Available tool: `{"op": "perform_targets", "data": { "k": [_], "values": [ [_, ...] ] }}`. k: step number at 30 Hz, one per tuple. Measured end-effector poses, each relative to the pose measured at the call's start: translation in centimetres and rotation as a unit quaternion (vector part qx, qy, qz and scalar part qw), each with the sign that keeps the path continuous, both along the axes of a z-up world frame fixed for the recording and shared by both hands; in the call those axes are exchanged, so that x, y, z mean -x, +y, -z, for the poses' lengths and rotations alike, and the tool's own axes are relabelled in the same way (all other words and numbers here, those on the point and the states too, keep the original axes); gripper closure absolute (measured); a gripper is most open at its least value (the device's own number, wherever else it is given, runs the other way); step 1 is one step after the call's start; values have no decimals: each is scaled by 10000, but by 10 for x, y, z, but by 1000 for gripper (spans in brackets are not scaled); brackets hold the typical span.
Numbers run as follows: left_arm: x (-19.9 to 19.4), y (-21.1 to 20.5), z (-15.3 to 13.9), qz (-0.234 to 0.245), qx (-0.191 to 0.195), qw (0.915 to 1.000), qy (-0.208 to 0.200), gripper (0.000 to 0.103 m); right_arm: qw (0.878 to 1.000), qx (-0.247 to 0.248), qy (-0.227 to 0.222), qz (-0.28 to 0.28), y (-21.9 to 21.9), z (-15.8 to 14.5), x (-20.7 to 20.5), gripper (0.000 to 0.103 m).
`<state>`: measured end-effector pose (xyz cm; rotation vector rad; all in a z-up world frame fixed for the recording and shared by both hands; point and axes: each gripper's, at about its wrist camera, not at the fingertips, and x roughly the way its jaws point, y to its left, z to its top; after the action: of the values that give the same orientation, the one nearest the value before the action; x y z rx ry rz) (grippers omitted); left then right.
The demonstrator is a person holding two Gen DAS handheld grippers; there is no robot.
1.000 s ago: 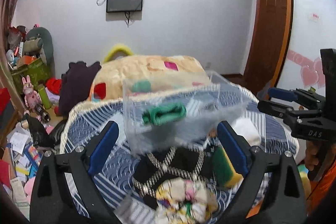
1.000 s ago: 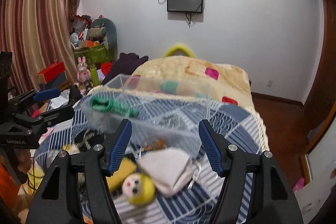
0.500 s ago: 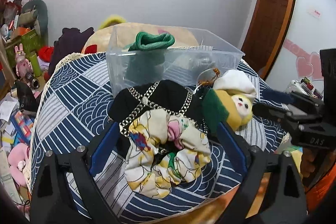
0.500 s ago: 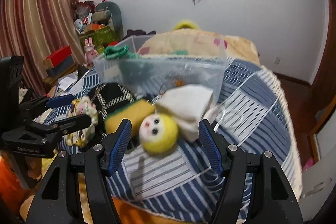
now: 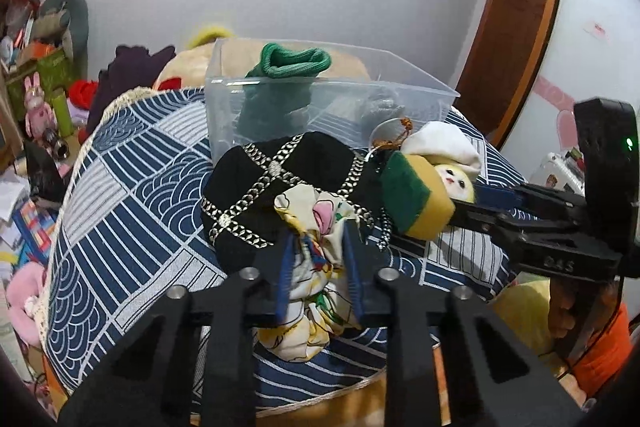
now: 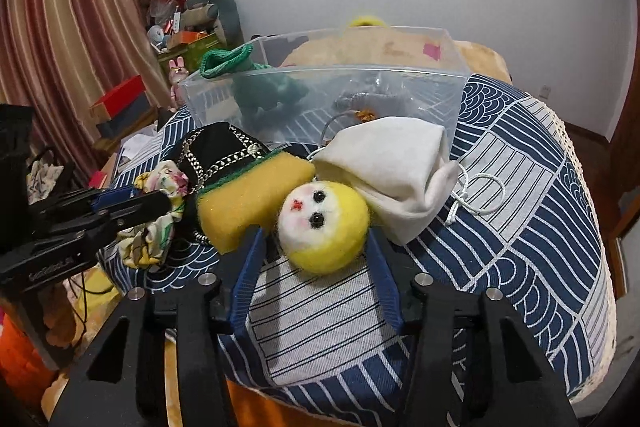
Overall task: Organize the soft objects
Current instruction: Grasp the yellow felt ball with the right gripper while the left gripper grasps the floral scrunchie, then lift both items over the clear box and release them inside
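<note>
Already flanked: each soft thing sits between its own fingers

Leftmost, the left gripper (image 5: 316,267) has its fingers pinched narrow on the floral scrunchie (image 5: 316,227), which lies bunched on the bed (image 5: 132,187) against the black chained pouch (image 5: 280,187). To its right, the right gripper (image 6: 316,267) stands wide, its fingers either side of the yellow felt doll head (image 6: 324,227) without clearly pressing it. The clear bin (image 6: 400,83) lies straight ahead of both, beyond the sponge (image 6: 248,195), so each lift likely goes forward.

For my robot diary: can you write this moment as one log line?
left gripper: shut on floral scrunchie | right gripper: open around yellow doll head | clear bin: holds green sock
</note>
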<state>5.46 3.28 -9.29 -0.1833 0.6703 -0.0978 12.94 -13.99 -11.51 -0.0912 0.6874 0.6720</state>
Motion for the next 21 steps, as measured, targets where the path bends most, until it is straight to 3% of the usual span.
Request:
{"op": "perform_targets", "data": {
  "k": [2, 7, 21],
  "values": [
    [1, -5, -2, 40, -101, 9999, -47, 90, 10000, 8, -22, 27, 0, 0, 0, 64],
    [6, -11, -10, 64, -255, 9995, -194, 91, 9999, -70, -73, 27, -6, -2, 1, 66],
    [9, 10, -53, -221, -24, 9969, -761, 91, 9964, -297, -763, 211, -29, -46, 17, 66]
  ]
}}
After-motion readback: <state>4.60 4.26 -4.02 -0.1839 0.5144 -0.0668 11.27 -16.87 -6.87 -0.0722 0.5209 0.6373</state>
